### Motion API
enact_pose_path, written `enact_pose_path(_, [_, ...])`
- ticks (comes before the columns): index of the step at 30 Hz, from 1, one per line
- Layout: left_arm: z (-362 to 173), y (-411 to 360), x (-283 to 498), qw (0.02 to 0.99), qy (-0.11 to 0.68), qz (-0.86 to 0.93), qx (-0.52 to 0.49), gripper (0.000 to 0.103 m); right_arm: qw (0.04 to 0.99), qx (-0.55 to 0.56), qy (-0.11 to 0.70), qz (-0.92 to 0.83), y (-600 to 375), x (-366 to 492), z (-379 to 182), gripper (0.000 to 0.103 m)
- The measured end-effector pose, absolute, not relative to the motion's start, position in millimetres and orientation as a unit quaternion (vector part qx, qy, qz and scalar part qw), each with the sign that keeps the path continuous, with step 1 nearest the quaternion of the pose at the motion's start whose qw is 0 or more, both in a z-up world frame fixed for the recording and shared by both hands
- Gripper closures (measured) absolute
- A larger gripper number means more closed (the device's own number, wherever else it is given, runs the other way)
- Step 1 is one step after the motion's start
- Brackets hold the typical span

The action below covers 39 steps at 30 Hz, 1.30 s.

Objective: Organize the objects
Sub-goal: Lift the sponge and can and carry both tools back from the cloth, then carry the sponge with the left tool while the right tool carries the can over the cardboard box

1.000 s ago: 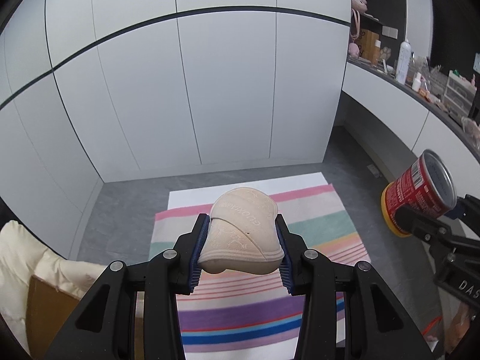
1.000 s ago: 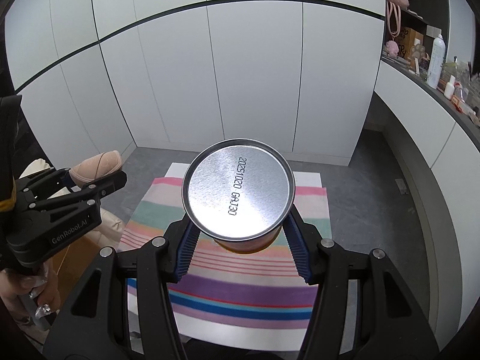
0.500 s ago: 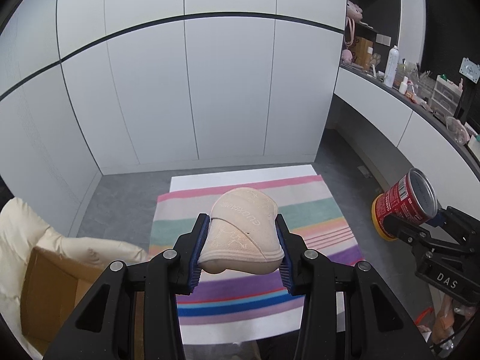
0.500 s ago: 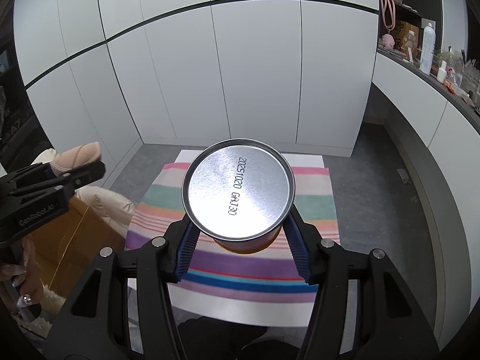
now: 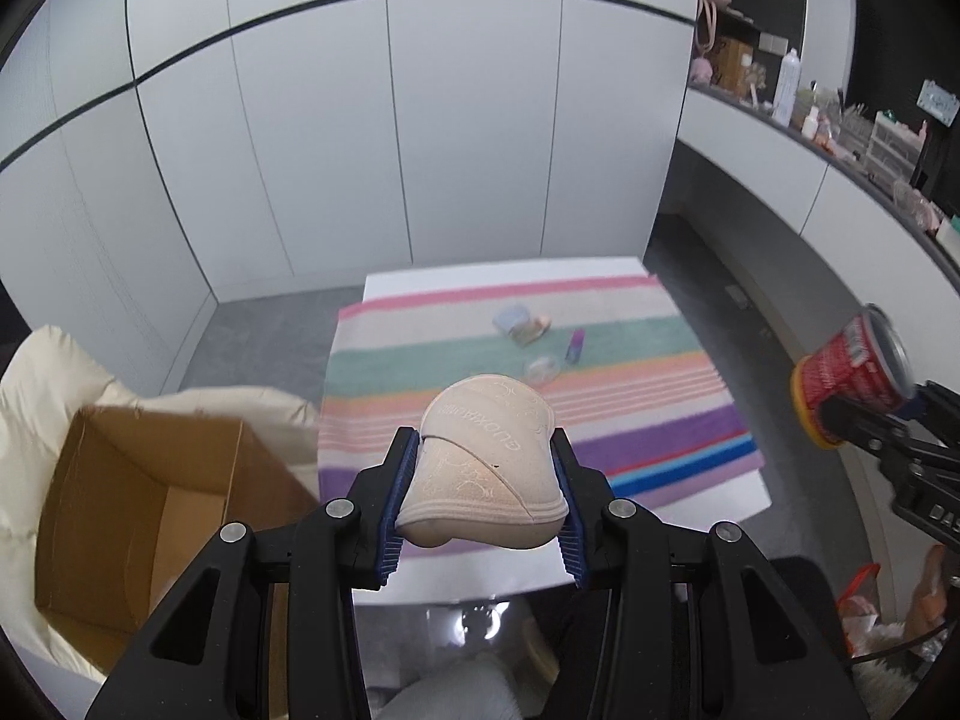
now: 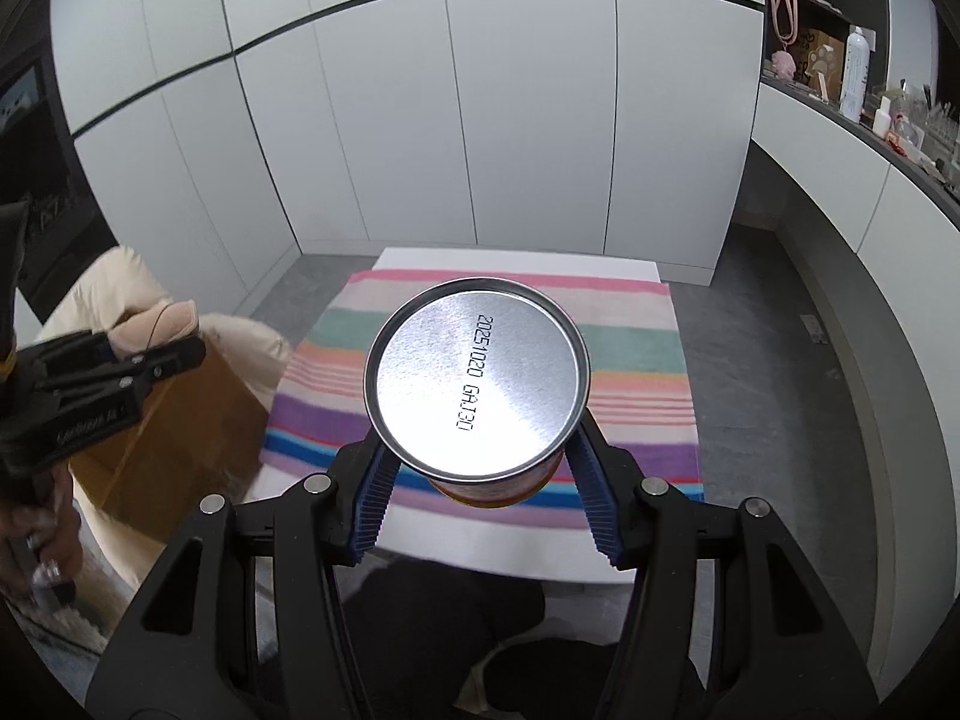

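My left gripper (image 5: 480, 504) is shut on a folded beige cloth pad (image 5: 486, 456), held in the air above the near edge of a table with a striped cloth (image 5: 648, 414). My right gripper (image 6: 486, 492) is shut on a red can (image 6: 477, 384) whose silver end faces the camera. The can also shows in the left wrist view (image 5: 852, 372), at the far right. An open cardboard box (image 5: 138, 498) sits at lower left on a cream cushion. The left gripper with the pad appears in the right wrist view (image 6: 150, 348), over the box.
Small items lie on the striped cloth: a pale blue packet (image 5: 516, 324), a purple tube (image 5: 576, 345), a clear round lid (image 5: 543, 369). White cabinet doors (image 5: 468, 138) stand behind. A counter with bottles (image 5: 786, 84) runs along the right.
Both grippers have pulled back and up from the table, keeping their loads. The box and cushion have come into view at left, and the small items on the cloth now show.
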<state>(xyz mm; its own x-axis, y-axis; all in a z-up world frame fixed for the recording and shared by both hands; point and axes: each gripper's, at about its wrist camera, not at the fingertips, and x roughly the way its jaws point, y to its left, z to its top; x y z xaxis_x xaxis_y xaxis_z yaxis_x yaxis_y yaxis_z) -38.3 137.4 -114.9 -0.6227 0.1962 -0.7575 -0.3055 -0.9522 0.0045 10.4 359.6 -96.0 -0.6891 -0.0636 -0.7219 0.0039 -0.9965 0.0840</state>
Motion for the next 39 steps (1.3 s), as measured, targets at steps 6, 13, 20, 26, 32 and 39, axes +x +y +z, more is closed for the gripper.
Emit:
enact_pose_path(6, [-129, 124, -22, 0.141, 0.066, 0.895, -0.419, 0.061, 0.023, 0.415, -0.063, -0.907, 362, 34, -115, 0.046])
enact_pose_path(13, [-133, 128, -24, 0.159, 0.077, 0.889, -0.422, 0.061, 0.011, 0.431, -0.057, -0.900, 364, 36, -126, 0.046])
enact_pose_path(20, [-137, 119, -31, 0.158, 0.046, 0.882, -0.443, 0.061, 0.011, 0.438, -0.057, -0.897, 361, 29, -128, 0.046])
enact_pose_path(26, [-142, 114, -29, 0.154, 0.035, 0.877, -0.454, 0.061, 0.020, 0.439, -0.050, -0.897, 352, 29, -128, 0.046])
enact_pose_path(32, [-146, 99, -25, 0.135, 0.036, 0.879, -0.455, 0.061, 0.029, 0.438, -0.045, -0.898, 338, 28, -128, 0.046])
enact_pose_path(39, [-149, 60, -18, 0.101, 0.021, 0.882, -0.461, 0.061, 0.060, 0.435, -0.030, -0.898, 304, 22, -128, 0.046])
